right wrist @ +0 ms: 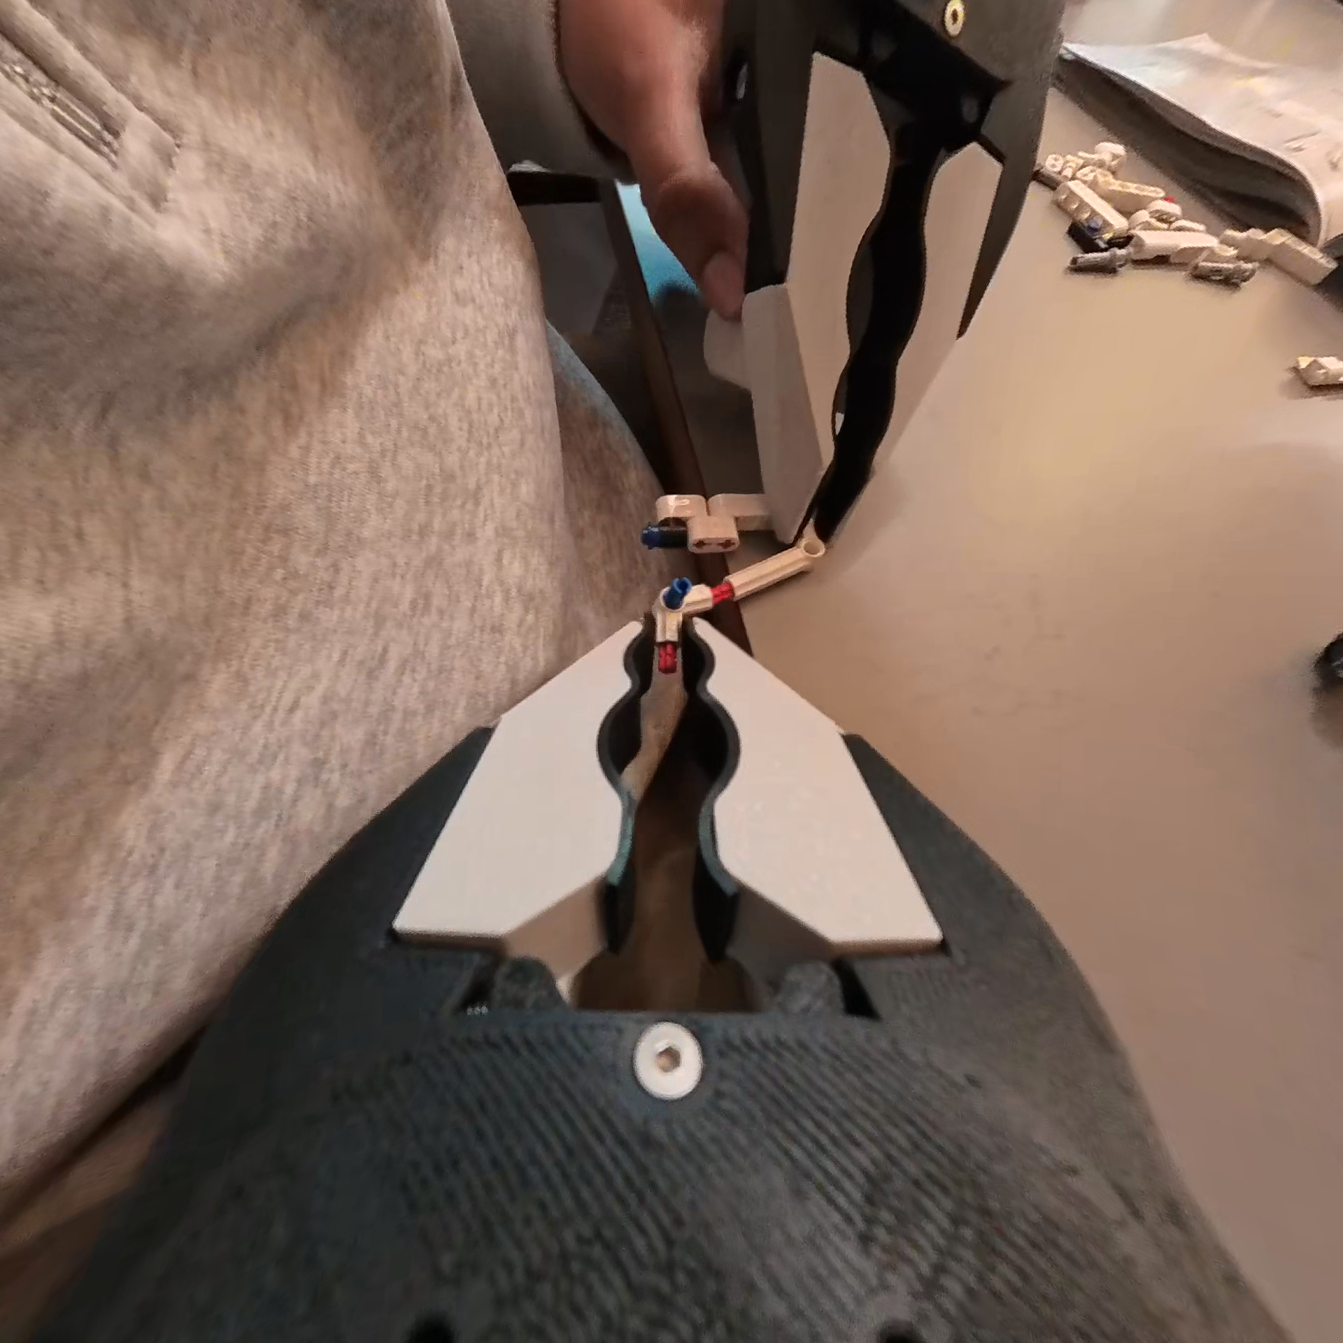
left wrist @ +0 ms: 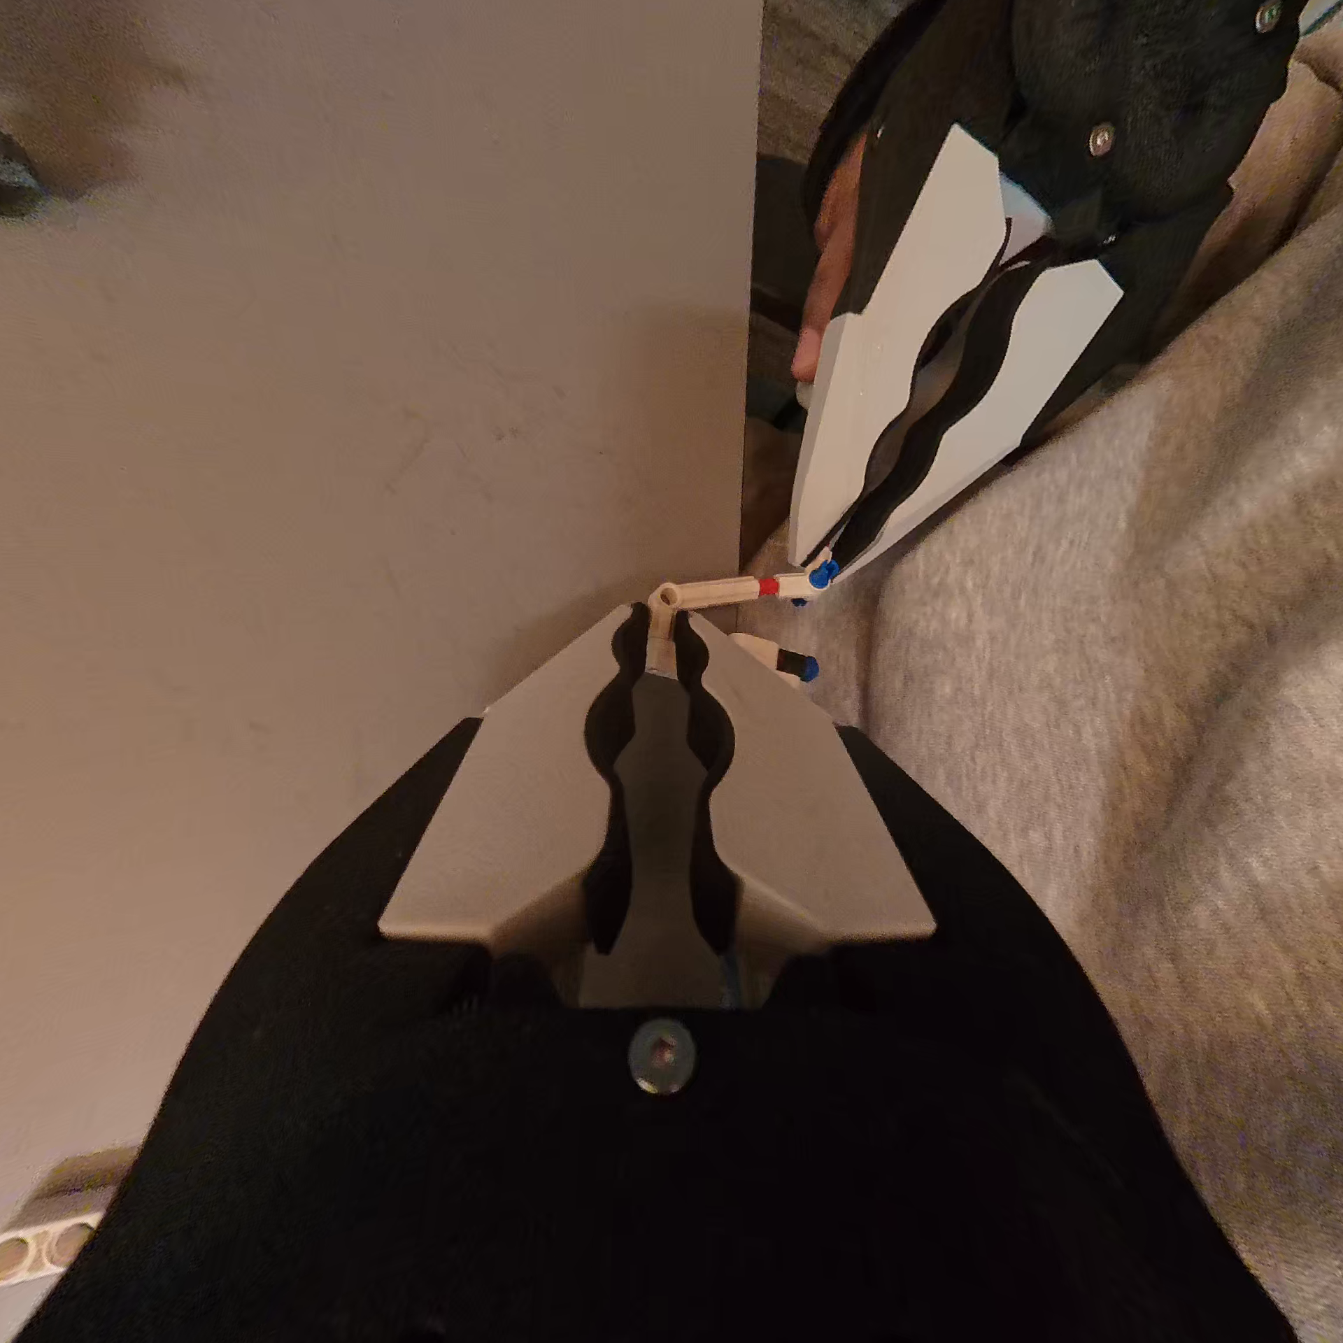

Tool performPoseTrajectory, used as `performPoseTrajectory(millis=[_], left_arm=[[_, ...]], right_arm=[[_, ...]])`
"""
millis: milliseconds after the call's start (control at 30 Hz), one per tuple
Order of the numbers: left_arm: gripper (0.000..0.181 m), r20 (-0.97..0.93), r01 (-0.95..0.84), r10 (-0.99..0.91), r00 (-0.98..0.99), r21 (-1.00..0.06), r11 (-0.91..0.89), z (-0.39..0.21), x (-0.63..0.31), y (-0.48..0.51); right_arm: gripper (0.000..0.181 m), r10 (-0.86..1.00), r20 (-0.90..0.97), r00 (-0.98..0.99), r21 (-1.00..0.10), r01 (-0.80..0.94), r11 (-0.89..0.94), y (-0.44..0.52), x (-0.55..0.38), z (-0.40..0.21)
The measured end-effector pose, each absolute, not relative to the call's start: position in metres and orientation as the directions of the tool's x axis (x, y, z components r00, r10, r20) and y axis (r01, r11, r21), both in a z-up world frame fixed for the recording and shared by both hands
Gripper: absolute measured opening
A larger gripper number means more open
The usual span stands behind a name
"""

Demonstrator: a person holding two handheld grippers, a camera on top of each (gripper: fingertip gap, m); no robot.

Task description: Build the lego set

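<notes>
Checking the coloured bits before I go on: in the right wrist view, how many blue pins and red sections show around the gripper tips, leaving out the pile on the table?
Blue pins: 2
Red sections: 2
Total: 4

I count two grippers, my left gripper and my right gripper, both clamped on one shared lego assembly. I see three blue pins: two on the assembly, one on a separate white piece at the table edge. Two red bushes show. One heap of loose bricks lies far off, too blurred to count, beside one booklet.
</notes>
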State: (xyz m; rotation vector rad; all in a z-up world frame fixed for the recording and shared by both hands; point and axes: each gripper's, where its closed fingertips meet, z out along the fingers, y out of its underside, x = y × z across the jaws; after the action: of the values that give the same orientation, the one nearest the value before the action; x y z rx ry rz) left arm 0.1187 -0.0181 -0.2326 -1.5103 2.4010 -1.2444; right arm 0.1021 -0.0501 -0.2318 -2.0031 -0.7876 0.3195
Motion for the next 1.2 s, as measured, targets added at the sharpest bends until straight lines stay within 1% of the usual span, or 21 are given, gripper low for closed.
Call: performPoseTrajectory(millis=[133,500,733,933,1067,1200], left_arm=[[0.007,0.368,-0.738,-0.763,-0.531,-0.644,0.202,-0.2325,0.1196,-0.0179],[0.007,0.361,-0.732,-0.752,-0.552,-0.642,0.229,-0.2327,0.1196,-0.0175],[0.007,0.339,-0.735,-0.774,-0.534,-0.639,0.226,-0.2332,0.1217,-0.0146],[0.007,0.327,-0.733,-0.780,-0.534,-0.639,0.234,-0.2333,0.1217,-0.0149],[0.007,0.308,-0.720,-0.771,-0.558,-0.641,0.266,-0.2337,0.1213,-0.0172],[0.007,0.324,-0.726,-0.771,-0.548,-0.642,0.247,-0.2336,0.1222,-0.0174]], right_arm=[[0.006,0.660,0.081,0.747,-0.845,0.403,-0.352,-0.0491,0.1034,-0.2316],[0.006,0.674,0.192,0.713,-0.838,0.476,-0.266,-0.0479,0.1044,-0.2334],[0.006,0.656,0.222,0.721,-0.826,0.497,-0.266,-0.0453,0.1077,-0.2343],[0.006,0.662,0.190,0.725,-0.827,0.482,-0.291,-0.0456,0.1069,-0.2345],[0.005,0.687,0.137,0.714,-0.830,0.461,-0.314,-0.0467,0.1012,-0.2331],[0.006,0.687,0.113,0.718,-0.831,0.447,-0.331,-0.0451,0.0982,-0.2319]])
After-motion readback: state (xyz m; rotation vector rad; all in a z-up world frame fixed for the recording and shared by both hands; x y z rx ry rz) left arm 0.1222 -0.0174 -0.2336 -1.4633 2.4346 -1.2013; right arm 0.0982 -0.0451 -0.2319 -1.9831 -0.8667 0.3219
